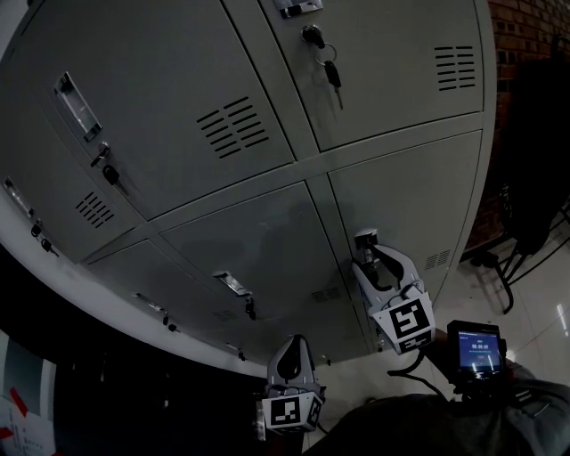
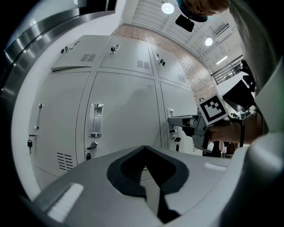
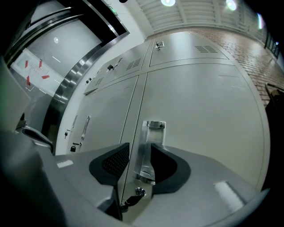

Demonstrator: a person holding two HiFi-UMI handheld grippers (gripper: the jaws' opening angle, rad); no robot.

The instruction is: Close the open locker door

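Observation:
A bank of grey lockers fills the head view. The lower right locker door [image 1: 405, 200] looks flush with its neighbours. My right gripper [image 1: 367, 242] is at that door's metal handle [image 1: 363, 237]. In the right gripper view the handle [image 3: 146, 153] stands between the jaws of the right gripper [image 3: 140, 147], which is open, with a gap showing on the left side. A key [image 3: 128, 201] hangs in the lock below the handle. My left gripper [image 1: 291, 346] hangs lower and to the left, away from the lockers, shut and empty [image 2: 144, 147].
Keys hang in other locks, one at the top [image 1: 331, 73]. A small device with a lit screen [image 1: 476, 349] sits by my right hand. A dark chair frame [image 1: 525, 240] stands on the glossy tiled floor [image 1: 485, 298] at the right, beside a brick wall [image 1: 525, 27].

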